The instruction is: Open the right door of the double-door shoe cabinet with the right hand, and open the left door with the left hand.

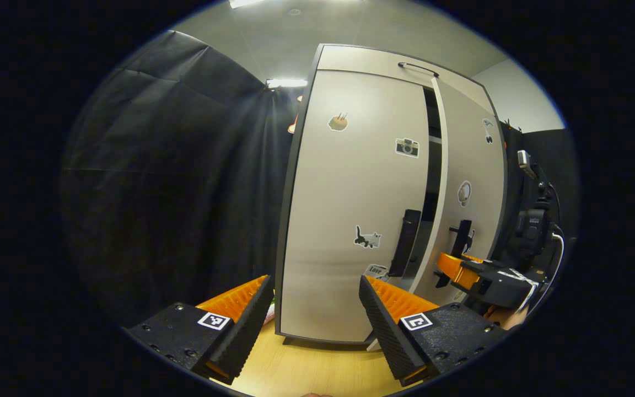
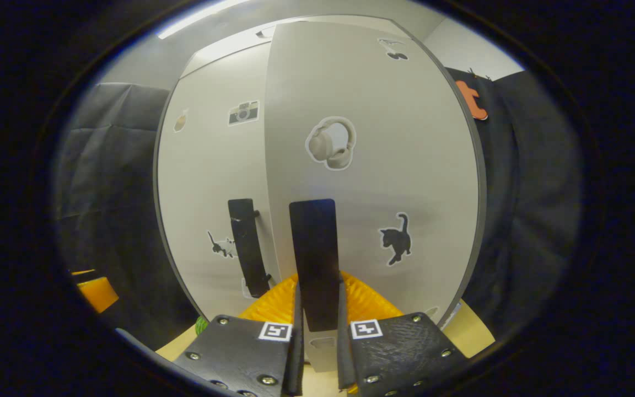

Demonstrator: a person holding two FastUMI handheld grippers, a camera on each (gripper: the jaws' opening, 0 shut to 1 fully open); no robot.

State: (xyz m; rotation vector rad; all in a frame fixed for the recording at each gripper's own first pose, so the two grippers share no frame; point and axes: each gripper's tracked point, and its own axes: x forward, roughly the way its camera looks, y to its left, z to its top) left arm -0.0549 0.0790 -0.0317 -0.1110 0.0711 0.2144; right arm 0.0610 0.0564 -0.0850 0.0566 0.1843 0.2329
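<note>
In the right gripper view, the right gripper [image 2: 317,336] has its two ribbed black fingers [image 2: 297,331] clenched on the right door handle [image 2: 314,259], a flat, matte black vertical bar, with the orange ridged finger backs fanning out behind it. That handle sits on the right door [image 2: 372,182], a smooth pale grey panel with a thin dark edge, swung a little way out from the cabinet front; it carries a headphone sticker [image 2: 332,143] above the handle and a black cat sticker [image 2: 396,238] beside it. Just to the side stands the left door handle [image 2: 248,248], the same flat black bar shape, on the left door [image 2: 207,182]. In the left gripper view, the left gripper [image 1: 315,314] is released, its fingers [image 1: 383,320] spread wide apart with saw-toothed black pads and orange ribbed backs, grasping nothing and well short of the left door [image 1: 345,209]. This door is a smooth, pale grey panel, closed, with a camera sticker [image 1: 407,147] and a walking cat sticker [image 1: 367,238]. A dark gap shows between it and the right door [image 1: 472,182], which stands ajar, with the right gripper [image 1: 461,270] at its handle. The shoe cabinet [image 1: 372,58] stands upright on a light wooden counter [image 1: 317,369], with creased black cloth hanging behind.
</note>
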